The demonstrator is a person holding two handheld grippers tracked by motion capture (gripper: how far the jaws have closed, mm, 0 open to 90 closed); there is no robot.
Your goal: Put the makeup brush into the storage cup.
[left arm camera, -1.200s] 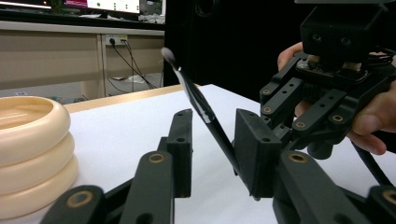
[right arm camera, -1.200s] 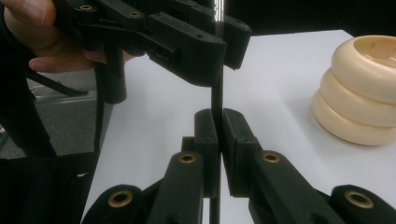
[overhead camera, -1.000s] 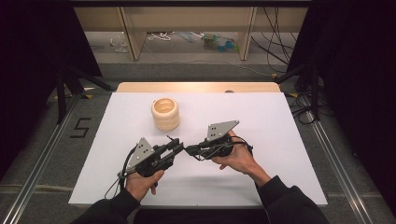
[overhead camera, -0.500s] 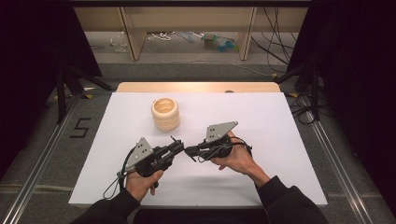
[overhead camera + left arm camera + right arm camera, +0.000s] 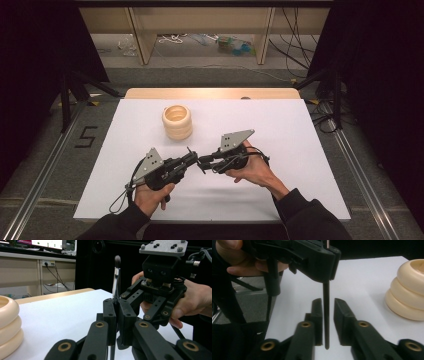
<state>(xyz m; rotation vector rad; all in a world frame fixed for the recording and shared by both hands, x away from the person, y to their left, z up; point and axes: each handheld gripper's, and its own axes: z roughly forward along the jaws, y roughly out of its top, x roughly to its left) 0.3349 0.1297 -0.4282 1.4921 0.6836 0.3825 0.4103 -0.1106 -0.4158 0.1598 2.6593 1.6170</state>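
Between the two claws a makeup brush (image 5: 116,277) is being passed: it's pinched upright in the left claw (image 5: 116,306), handle hanging between the spread jaws of the right claw (image 5: 327,315). Right claw should be squeezed squarely before left is loosened. Ring stack (image 5: 177,121) sits beyond.

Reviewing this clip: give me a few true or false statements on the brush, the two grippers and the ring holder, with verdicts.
1. The left gripper is shut on the brush. True.
2. The brush's bristle end points down at the table. False: in the left gripper view the bristles are at the top.
3. The right gripper has closed on the handle. False: its jaws stand open either side of the handle, gaps showing.
4. The cream ring holder stands on the table, apart from both grippers. True.
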